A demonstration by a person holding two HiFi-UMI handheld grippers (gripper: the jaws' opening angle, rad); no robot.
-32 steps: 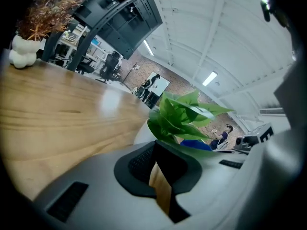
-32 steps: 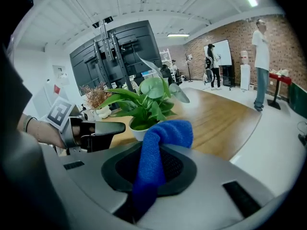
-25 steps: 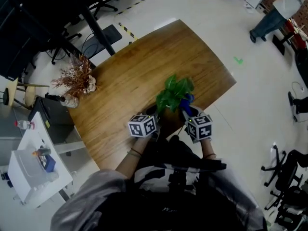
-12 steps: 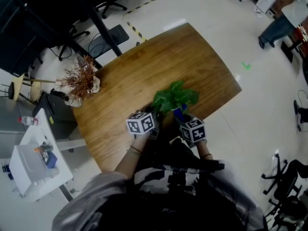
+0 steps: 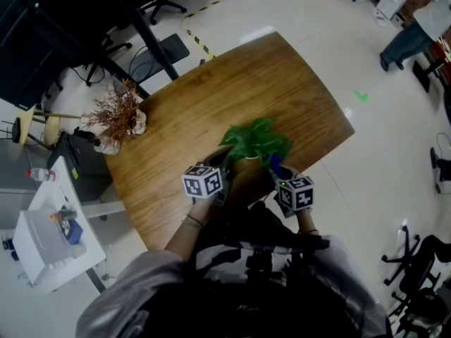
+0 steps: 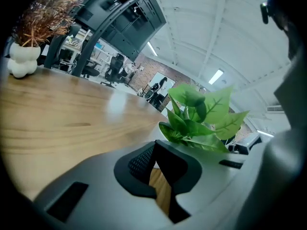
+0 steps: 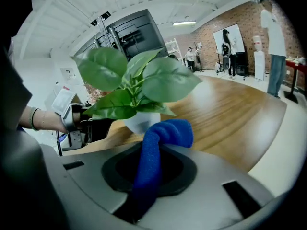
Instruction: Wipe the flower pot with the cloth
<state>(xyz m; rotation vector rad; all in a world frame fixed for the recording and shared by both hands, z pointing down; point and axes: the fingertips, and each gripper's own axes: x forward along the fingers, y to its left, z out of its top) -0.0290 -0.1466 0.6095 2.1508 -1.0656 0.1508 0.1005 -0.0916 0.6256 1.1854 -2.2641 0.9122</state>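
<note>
Right gripper (image 7: 151, 163) pinches the cloth (image 7: 169, 131), flower pot (image 7: 138, 121) dead ahead of its jaws; left gripper (image 6: 155, 150) hangs alongside, jaws pressed together, empty.

wooden bench (image 5: 211, 97) with rounded corners; dried reddish sprigs (image 5: 115, 113) in a pale vase at its left edge; white trolley (image 5: 49, 239) beside the bench; black office chairs (image 5: 421, 263), green floor mark (image 5: 361, 96), standing person (image 5: 416, 28) beyond

The worktop (image 5: 211, 111) is varnished wood with a soft sheen. The cloth (image 7: 165, 132) looks fuzzy and matt, the flower pot (image 7: 138, 121) smooth.
</note>
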